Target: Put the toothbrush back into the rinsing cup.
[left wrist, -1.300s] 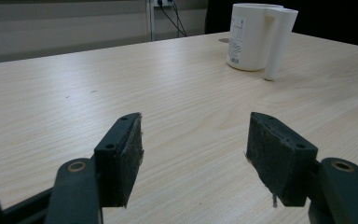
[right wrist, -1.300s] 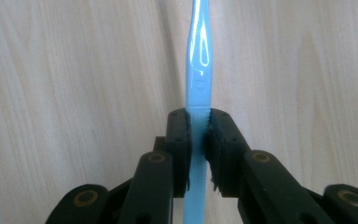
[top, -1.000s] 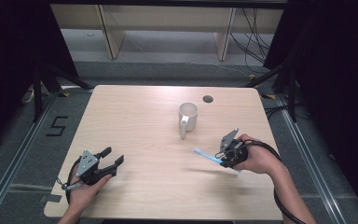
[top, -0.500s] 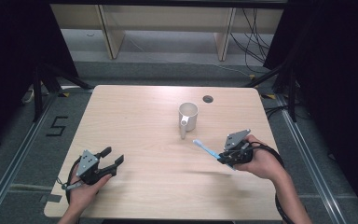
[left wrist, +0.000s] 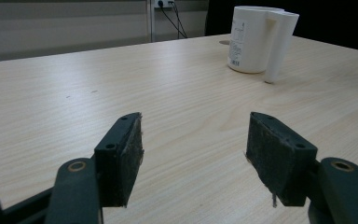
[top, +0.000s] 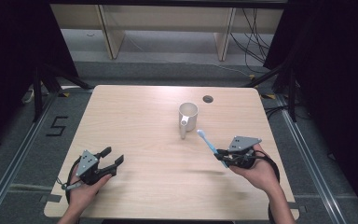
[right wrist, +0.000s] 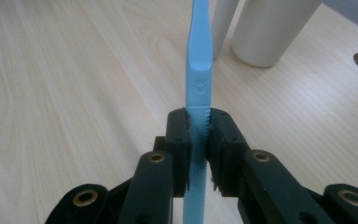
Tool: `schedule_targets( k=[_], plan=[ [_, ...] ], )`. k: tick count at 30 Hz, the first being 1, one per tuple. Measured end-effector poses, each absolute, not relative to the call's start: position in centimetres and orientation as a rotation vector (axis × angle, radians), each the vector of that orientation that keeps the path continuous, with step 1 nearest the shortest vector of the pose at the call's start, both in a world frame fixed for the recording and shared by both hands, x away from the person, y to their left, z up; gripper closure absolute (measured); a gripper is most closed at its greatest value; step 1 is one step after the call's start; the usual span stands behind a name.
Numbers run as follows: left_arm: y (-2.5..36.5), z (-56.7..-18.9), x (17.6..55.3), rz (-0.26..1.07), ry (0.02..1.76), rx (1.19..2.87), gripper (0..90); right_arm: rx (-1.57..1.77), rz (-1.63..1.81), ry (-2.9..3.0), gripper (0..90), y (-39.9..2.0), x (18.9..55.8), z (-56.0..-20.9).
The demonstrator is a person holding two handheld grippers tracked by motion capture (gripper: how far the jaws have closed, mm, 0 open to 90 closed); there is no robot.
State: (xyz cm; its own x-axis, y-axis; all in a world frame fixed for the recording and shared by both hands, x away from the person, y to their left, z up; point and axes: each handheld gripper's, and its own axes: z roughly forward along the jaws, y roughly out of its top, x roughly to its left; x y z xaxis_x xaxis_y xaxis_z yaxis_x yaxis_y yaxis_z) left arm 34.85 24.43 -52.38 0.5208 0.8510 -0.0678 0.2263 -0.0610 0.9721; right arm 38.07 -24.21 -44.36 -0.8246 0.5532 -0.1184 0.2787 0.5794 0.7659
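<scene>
Toothbrush (top: pixel 210 145) clamped in right tool (top: pixel 224 154), head angled toward mug (top: pixel 187 115).
Mug stands just beyond brush tip on desk (top: pixel 140 116). Left tool (top: pixel 114 158) low over desk, jaws wide apart, holding nothing.

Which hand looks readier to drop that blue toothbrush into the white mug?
The right. Its gripper already clamps the toothbrush, whose head points toward the mug nearby. The left gripper sits open, holding nothing, farther off.
</scene>
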Motion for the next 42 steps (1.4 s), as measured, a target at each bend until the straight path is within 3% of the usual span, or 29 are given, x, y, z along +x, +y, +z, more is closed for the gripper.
schedule_targets(
  k=[21, 42],
  plan=[
    [24.4, -52.4, 34.8, 0.663, 0.94, 1.588, 35.3, 0.741, 1.677, 2.001, 79.4, -21.4, 36.4, -46.2],
    [23.8, -51.0, 34.7, 0.62, 0.917, 1.573, 36.1, 0.787, 1.793, 1.882, 79.4, -20.4, 36.8, -46.0]
  ],
)
